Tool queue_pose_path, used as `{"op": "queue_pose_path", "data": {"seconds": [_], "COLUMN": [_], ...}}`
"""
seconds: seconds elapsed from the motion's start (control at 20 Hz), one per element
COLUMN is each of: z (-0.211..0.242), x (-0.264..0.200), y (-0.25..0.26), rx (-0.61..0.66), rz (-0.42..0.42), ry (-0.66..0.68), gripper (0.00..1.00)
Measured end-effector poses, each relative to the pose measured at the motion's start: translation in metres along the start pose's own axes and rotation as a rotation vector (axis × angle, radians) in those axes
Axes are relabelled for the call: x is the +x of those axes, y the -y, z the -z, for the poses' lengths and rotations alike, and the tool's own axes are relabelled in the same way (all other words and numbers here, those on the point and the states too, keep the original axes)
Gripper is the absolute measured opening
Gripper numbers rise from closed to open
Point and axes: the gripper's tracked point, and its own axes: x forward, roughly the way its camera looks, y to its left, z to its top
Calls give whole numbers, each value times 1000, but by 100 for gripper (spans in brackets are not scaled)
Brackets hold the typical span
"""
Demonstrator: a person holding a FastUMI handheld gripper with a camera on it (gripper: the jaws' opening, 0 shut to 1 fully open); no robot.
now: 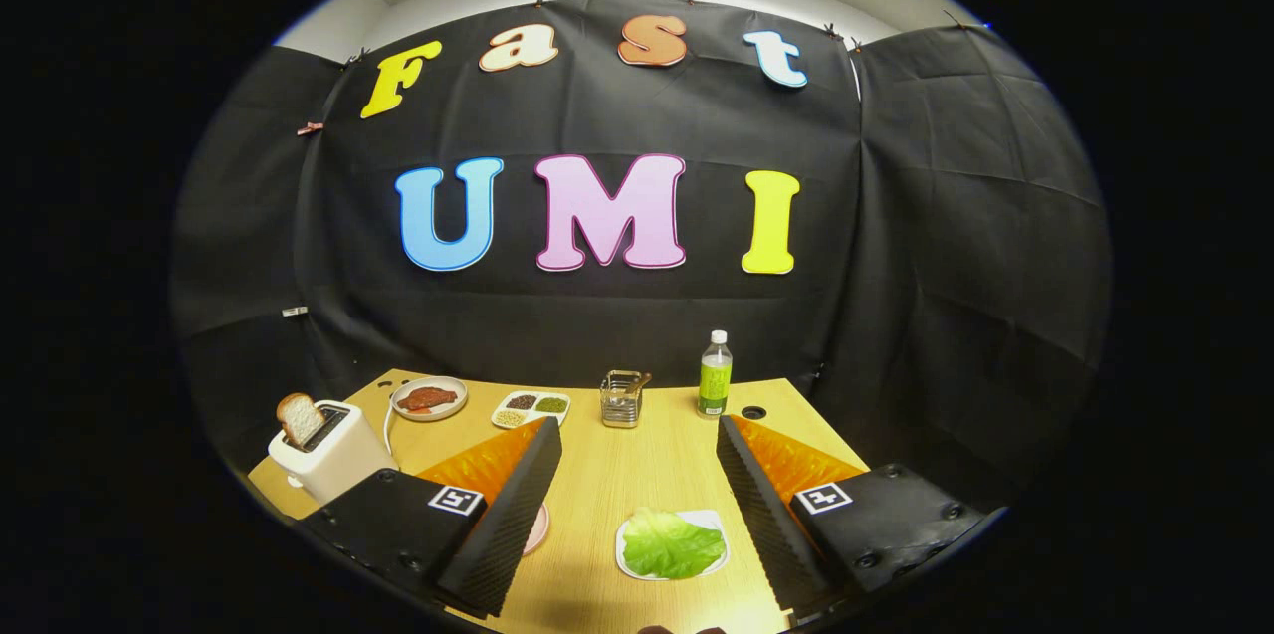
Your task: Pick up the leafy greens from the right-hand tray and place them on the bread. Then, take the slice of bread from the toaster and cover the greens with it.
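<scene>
The leafy greens (672,544) lie on a small white tray (709,518) on the wooden table, between my two fingers and nearer the right one. My gripper (637,435) is open and holds nothing; it hovers above the table. A white toaster (328,455) stands at the left, beyond my left finger, with a slice of bread (298,418) sticking up out of its slot. A pink plate (537,529) peeks out beside my left finger; most of it is hidden, and I cannot see what lies on it.
At the back of the table (617,485) stand a plate with red meat (429,398), a divided dish of seasonings (531,407), a clear holder (622,398) and a green-labelled bottle (714,375). The toaster's cord (386,430) runs behind it. A round hole (753,412) sits near the bottle.
</scene>
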Motion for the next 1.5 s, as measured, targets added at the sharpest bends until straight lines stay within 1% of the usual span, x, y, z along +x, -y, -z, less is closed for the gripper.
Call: {"op": "queue_pose_path", "data": {"seconds": [0.3, 0.55, 0.85, 1.0, 1.15, 1.3, 1.5], "z": [11, 42, 101, 132, 171, 215, 263], "x": [9, 20, 39, 53, 69, 81, 93], "y": [-4, 1, 13, 23, 30, 40, 43], "rx": [4, 1, 24, 10, 2, -17, -45], "rz": [-40, -67, -98, -110, -129, -124, -127], "ry": [-32, -107, -261, -328, -419, -518, -614], "gripper": [97, 98, 98, 98, 99, 99, 99]}}
